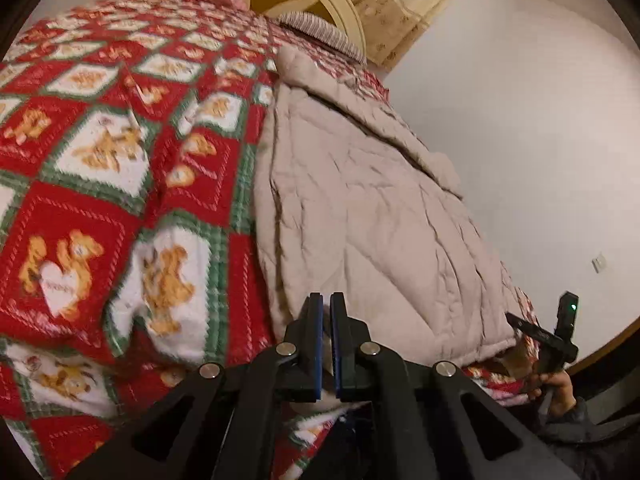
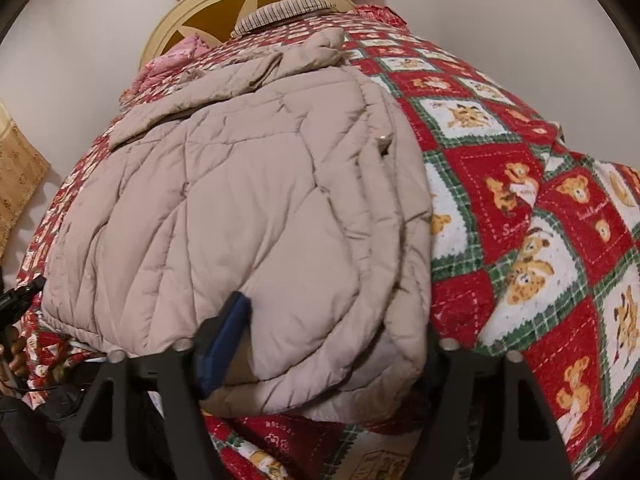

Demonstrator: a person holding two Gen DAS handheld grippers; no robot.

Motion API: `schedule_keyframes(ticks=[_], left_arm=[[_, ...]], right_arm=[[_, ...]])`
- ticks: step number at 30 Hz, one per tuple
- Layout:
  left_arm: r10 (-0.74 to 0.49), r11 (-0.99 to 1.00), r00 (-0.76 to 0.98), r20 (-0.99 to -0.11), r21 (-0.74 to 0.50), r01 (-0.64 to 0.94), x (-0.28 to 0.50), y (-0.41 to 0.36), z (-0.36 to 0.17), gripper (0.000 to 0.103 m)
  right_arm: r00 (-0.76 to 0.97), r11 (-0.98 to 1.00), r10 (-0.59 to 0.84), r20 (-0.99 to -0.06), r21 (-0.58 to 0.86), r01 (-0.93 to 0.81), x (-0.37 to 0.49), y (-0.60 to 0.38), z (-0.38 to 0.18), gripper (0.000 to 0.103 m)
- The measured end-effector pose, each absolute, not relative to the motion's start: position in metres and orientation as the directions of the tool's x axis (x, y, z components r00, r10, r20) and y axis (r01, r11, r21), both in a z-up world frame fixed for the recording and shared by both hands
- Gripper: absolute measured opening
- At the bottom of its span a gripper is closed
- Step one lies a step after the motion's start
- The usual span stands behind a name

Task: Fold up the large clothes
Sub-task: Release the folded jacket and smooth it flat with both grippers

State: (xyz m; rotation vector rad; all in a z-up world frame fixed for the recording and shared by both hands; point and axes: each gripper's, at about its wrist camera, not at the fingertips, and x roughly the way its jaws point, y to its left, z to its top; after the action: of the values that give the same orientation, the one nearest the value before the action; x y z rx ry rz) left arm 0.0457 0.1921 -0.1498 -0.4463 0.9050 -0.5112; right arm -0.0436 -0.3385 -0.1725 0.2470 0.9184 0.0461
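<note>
A beige quilted puffer coat [image 2: 240,216] lies on a bed covered by a red, white and green teddy-bear blanket [image 1: 100,168], its hem at the near edge and its collar toward the round cream headboard [image 2: 192,12]. In the left wrist view the left gripper [image 1: 326,340] has its blue-padded fingers [image 1: 318,336] clenched together, with a sliver of pale fabric between them (whether it is truly pinched I cannot tell). The right gripper [image 2: 320,344] straddles the coat's folded near corner: its left finger [image 2: 226,344] lies against the quilted fabric, the other hidden behind the coat's edge, so a grasp is not confirmed. A striped pillow [image 2: 280,10] sits by the headboard, beside a pink quilt [image 2: 176,60]
</note>
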Motion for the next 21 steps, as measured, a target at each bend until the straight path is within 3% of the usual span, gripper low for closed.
schedule_keyframes(ticks=[5,9,15,18,21], left_arm=[[-0.592,0.798,0.492,-0.638,-0.551,0.244,0.043,0.175,-0.160,0.003],[-0.620,0.765,0.486,-0.616,-0.611,0.202,0.043,0.190,-0.160,0.003],[-0.539,0.831,0.550,-0.638,-0.511,0.220,0.035,0.193,-0.143,0.003],[-0.513,0.853,0.504,-0.695,-0.478,0.210,0.037,0.181,-0.154,0.004],[-0.509,0.854,0.519,-0.686,-0.480,0.202,0.034,0.179,-0.159,0.004]], right_arm=[[0.617,0.964,0.136,-0.775,0.247,0.097,-0.045,-0.346,-0.171,0.042],[0.620,0.960,0.148,-0.770,0.263,0.097,-0.048,-0.347,-0.167,0.037],[0.625,0.931,0.204,-0.753,0.347,0.114,-0.047,-0.356,-0.172,0.047],[0.625,0.928,0.214,-0.751,0.356,0.111,-0.047,-0.355,-0.173,0.056],[0.624,0.932,0.224,-0.749,0.352,0.088,-0.046,-0.350,-0.172,0.070]])
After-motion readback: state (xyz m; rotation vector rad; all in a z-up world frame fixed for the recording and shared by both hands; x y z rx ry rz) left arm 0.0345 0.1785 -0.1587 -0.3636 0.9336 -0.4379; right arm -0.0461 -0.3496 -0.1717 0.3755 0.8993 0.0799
